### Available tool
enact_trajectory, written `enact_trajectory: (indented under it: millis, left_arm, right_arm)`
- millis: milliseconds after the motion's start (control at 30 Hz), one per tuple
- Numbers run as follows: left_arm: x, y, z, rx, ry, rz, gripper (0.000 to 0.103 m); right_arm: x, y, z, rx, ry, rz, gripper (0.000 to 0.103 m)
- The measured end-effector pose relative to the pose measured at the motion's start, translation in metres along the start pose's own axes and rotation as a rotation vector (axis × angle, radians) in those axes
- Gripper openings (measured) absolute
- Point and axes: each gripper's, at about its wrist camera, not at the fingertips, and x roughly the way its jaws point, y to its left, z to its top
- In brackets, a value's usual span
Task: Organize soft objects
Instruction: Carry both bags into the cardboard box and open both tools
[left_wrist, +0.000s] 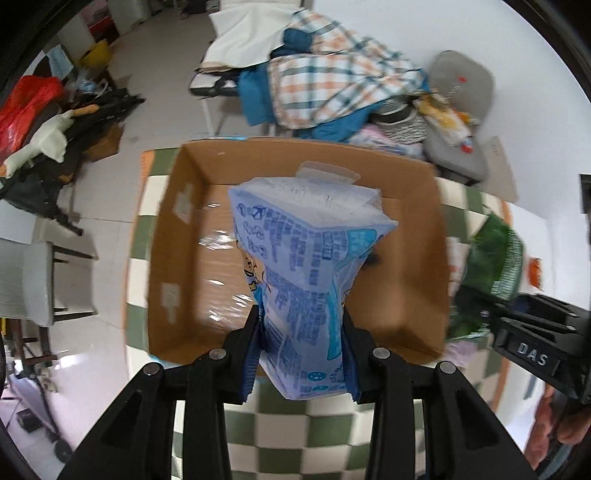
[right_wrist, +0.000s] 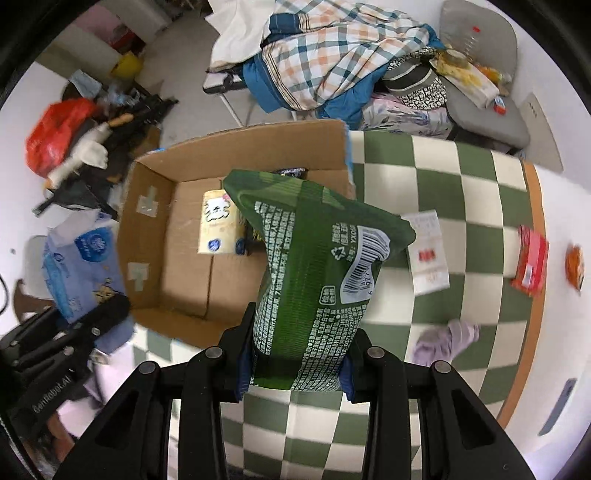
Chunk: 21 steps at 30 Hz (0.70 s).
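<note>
My left gripper (left_wrist: 301, 354) is shut on a blue tissue pack (left_wrist: 306, 266) and holds it over the near edge of an open cardboard box (left_wrist: 177, 236). My right gripper (right_wrist: 295, 354) is shut on a green soft pack (right_wrist: 314, 266), held just right of the box (right_wrist: 147, 236). A cream tissue pack (right_wrist: 218, 225) lies inside the box. The blue pack also shows at the left of the right wrist view (right_wrist: 81, 266). The green pack shows at the right of the left wrist view (left_wrist: 495, 254).
The box stands on a green-and-white checkered table (right_wrist: 461, 177). On the table lie a white packet (right_wrist: 428, 254), a red pack (right_wrist: 530, 262), an orange item (right_wrist: 574, 264) and a lilac cloth (right_wrist: 447, 339). Behind are chairs piled with plaid bedding (right_wrist: 332, 55).
</note>
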Motion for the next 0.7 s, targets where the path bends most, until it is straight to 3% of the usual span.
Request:
enact_trajectory:
  millis: [333,533,700]
  left_arm:
    - [0.076,0.036,0.059,0.014,0.092,0.135,0.034]
    - [0.11,0.044,0.08,0.04,0.154,0.19,0.035]
    - [0.127,0.043,0.093,0.052,0.209,0.2,0.045]
  right_arm:
    - [0.07,0.028,0.065,-0.023,0.084,-0.226,0.039]
    - [0.099,0.022,0.095,0.002,0.122,-0.293,0.039]
    - [0.115,0.021,0.113,-0.006,0.146,-0.326,0.039]
